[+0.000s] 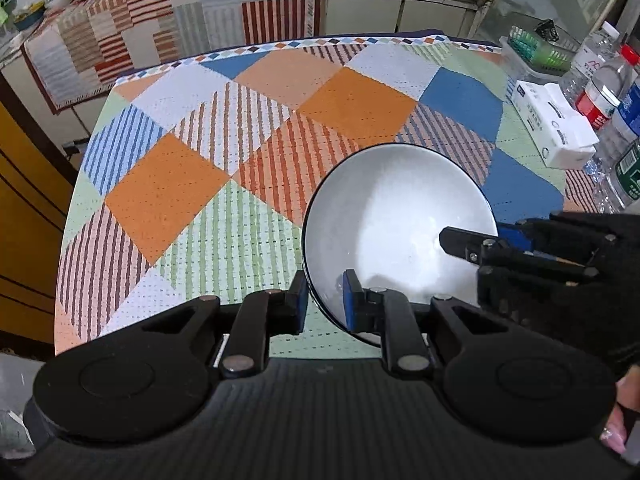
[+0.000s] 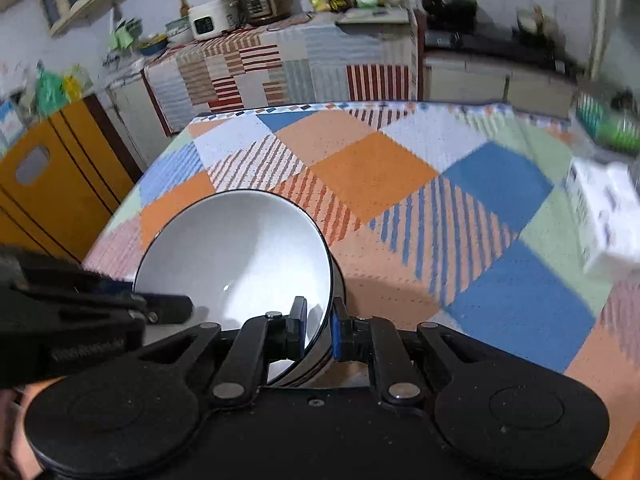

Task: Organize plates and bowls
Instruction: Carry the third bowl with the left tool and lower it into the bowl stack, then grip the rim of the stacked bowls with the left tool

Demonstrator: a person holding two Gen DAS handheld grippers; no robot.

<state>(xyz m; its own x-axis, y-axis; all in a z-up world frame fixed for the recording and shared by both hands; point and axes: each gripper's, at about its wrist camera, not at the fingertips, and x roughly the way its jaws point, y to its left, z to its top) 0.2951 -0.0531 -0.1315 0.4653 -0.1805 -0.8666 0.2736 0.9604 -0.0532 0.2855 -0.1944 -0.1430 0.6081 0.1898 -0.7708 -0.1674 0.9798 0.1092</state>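
A white bowl with a dark rim and dark outside (image 1: 396, 216) is held over the patchwork tablecloth (image 1: 248, 152). My left gripper (image 1: 326, 304) is shut on its near-left rim, one pad inside and one outside. My right gripper (image 2: 320, 328) is shut on the bowl's (image 2: 236, 256) near-right rim in the same way. In the left wrist view the right gripper (image 1: 480, 246) comes in from the right over the bowl. In the right wrist view the left gripper (image 2: 160, 308) comes in from the left. The bowl looks empty.
A white tissue box (image 1: 552, 120), several plastic water bottles (image 1: 612, 100) and a green basket (image 1: 536, 50) stand at the table's right edge. A yellow cabinet (image 2: 52, 184) is to the left. A counter with a rice cooker (image 2: 208, 20) is behind the table.
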